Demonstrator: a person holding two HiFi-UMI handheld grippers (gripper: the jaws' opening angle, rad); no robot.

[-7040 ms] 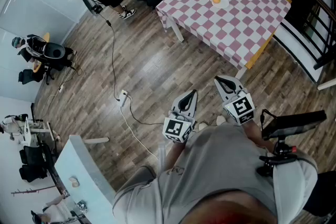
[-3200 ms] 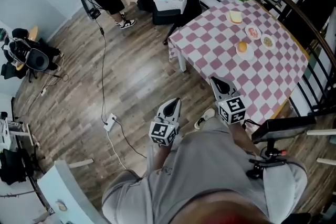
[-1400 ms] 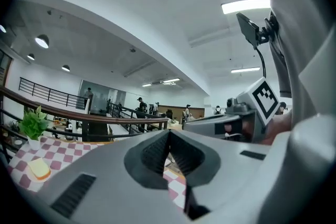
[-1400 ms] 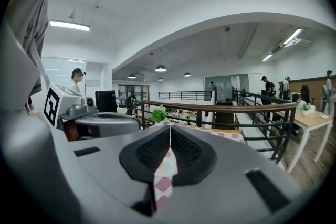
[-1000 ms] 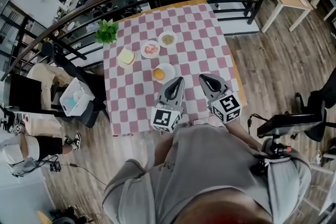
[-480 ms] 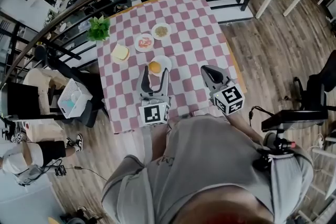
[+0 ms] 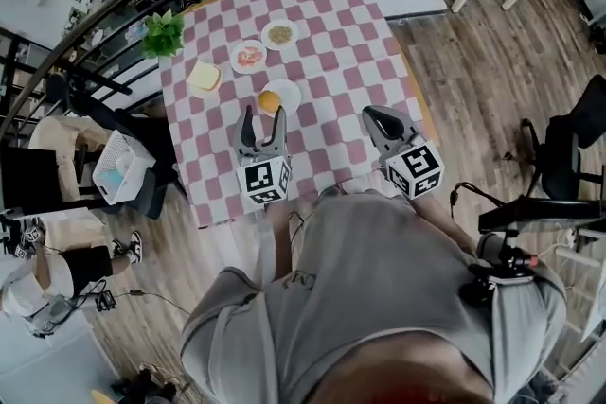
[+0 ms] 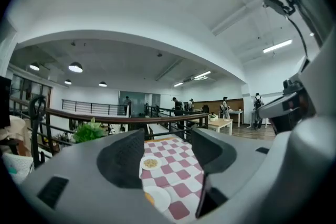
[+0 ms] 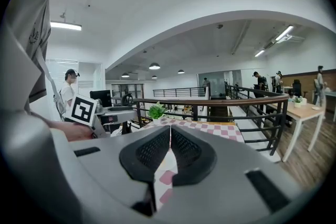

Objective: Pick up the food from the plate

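Left gripper (image 7: pixel 264 117), jaws just opened and empty, hovers just short of the plate (image 7: pixel 292 91), seemingly aligned to take its food (image 7: pixel 269 100).

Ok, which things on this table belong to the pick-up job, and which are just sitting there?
Job: orange round food on the nearest plate; left tongs, just opened, nothing between them, aimed at it.

Lying about: yellow slice, plate of reddish food, plate of grainy food, potted plant, checked tablecloth; right tongs, shut.
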